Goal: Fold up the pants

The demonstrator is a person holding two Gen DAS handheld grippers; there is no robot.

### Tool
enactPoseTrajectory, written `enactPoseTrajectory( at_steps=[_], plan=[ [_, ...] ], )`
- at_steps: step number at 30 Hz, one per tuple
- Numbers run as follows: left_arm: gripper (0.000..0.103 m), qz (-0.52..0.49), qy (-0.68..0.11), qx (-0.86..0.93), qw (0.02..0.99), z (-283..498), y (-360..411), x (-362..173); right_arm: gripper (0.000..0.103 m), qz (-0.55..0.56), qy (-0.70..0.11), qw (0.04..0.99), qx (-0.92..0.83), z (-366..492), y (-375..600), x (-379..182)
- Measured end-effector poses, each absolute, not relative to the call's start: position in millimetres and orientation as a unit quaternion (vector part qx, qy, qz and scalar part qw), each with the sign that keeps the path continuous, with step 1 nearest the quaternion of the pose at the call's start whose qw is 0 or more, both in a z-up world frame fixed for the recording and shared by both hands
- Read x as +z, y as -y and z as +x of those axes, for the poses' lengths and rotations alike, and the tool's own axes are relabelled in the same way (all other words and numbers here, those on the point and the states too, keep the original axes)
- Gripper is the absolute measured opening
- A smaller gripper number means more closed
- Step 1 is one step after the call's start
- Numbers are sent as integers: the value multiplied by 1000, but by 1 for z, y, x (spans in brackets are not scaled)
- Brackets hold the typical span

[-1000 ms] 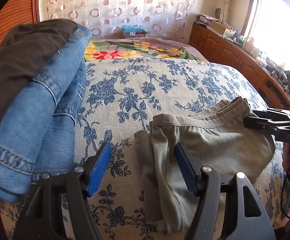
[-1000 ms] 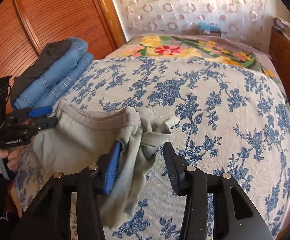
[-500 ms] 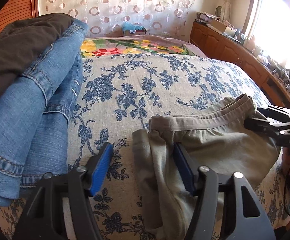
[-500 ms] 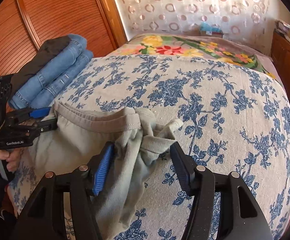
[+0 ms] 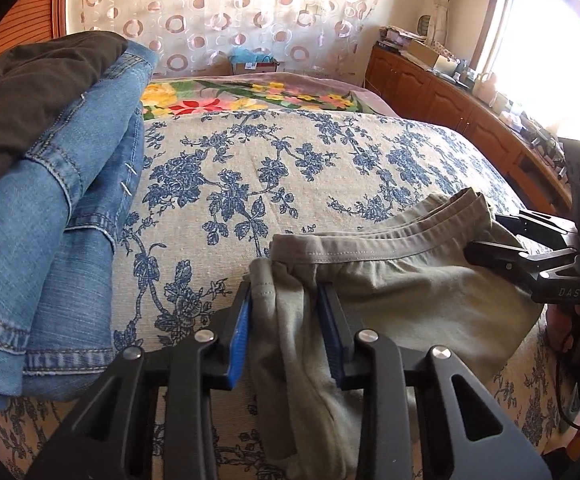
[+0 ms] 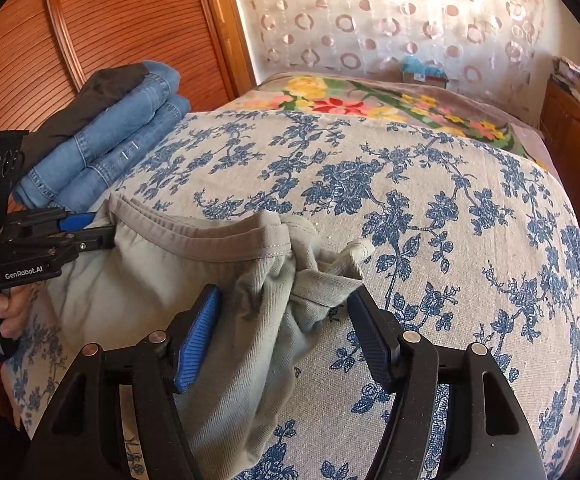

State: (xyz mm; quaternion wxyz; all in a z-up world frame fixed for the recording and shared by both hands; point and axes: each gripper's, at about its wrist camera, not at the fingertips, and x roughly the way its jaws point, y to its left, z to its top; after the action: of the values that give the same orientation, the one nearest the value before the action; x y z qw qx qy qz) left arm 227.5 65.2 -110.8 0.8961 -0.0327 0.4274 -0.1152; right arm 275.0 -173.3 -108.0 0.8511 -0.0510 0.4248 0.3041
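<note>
Grey-green pants (image 5: 402, 292) lie bunched on the flowered bedspread (image 5: 281, 168), waistband facing the far side. My left gripper (image 5: 285, 316) has closed around the left corner of the pants, its jaws pressing a fold of the cloth between them. In the right wrist view the pants (image 6: 141, 280) spread left, and my right gripper (image 6: 285, 320) is open, its jaws straddling the crumpled right end of the pants. The left gripper (image 6: 85, 232) shows there at the pants' far-left edge.
A stack of folded blue jeans (image 5: 61, 216) with a dark garment (image 5: 29, 92) on top sits at the bed's left side. A floral blanket (image 5: 249, 98) lies at the bed's far end. A wooden cabinet (image 5: 470, 108) runs along the right wall.
My left gripper has closed from wide open onto the left corner of the pants. My right gripper has opened wider around the pants' right end.
</note>
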Motion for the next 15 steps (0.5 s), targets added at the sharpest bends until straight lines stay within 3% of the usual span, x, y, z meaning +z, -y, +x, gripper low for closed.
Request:
enactPoseTrajectory(
  at_steps=[8,11,13,15],
  plan=[
    [23,-40,-427,-118,895,227,-66,-110,67,-43,-425,848,313,275,175,-107],
    [23,-38,-428,-117,895,228,-67,-110,60,-50,-424,846,320,272,171,-107],
    [34,-38,-431,-113,895,230,-67,-110,54,-56,-424,844,324,270,167,-108],
    [35,-42,-433,-113,894,233,-69,-110,52,-59,-423,844,325,269,165,-108]
  ],
)
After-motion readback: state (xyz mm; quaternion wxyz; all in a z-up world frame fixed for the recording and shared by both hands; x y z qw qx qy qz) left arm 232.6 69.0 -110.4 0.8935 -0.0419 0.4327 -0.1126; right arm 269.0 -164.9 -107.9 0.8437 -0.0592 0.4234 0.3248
